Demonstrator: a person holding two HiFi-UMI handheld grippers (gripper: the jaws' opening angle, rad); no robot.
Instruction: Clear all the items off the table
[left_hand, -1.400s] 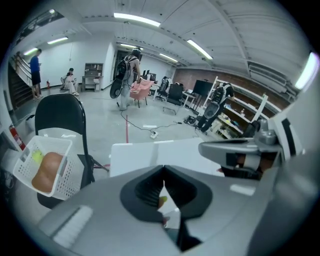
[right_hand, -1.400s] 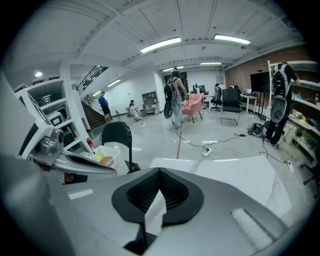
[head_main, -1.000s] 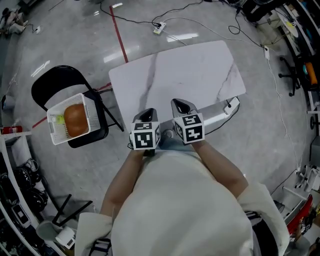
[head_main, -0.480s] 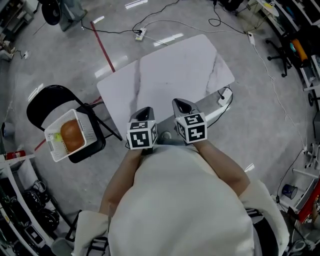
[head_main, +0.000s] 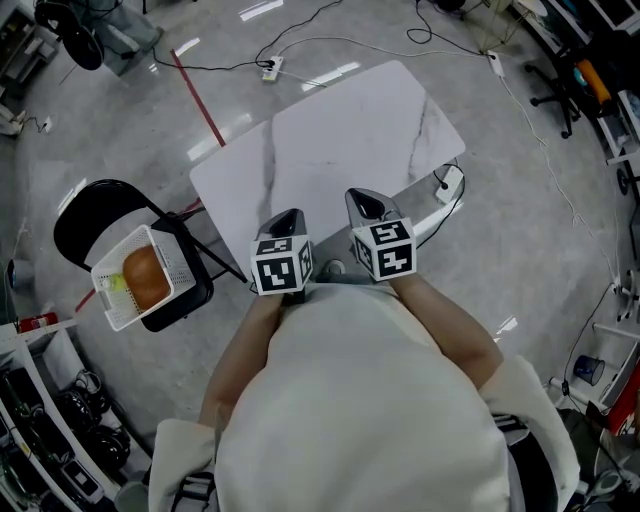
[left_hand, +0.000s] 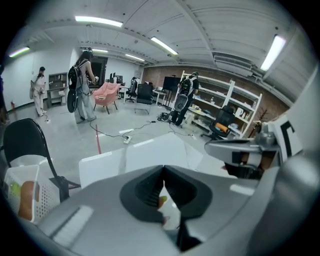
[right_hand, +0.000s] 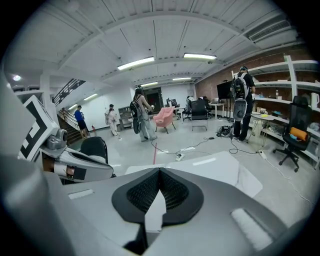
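The white marble table (head_main: 340, 140) has a bare top in the head view. My left gripper (head_main: 288, 216) and right gripper (head_main: 362, 198) hover side by side over its near edge, both shut with nothing between the jaws. In the left gripper view the left gripper (left_hand: 163, 170) points at the table (left_hand: 145, 152), and the right gripper (left_hand: 235, 147) shows at the right. The right gripper (right_hand: 159, 172) faces the table (right_hand: 220, 170) in its own view. A white basket (head_main: 105, 300) holding an orange round item (head_main: 146, 277) rests on a black chair (head_main: 85, 215).
Cables and a power strip (head_main: 268, 68) lie on the floor beyond the table. A white plug block (head_main: 447, 185) sits by the table's right edge. Red tape (head_main: 200, 100) crosses the floor. Several people stand far off (left_hand: 82, 85), with shelves at the right.
The head view has shifted: table and chair with basket now sit further left and look smaller. Both grippers stay shut, side by side at the near edge.
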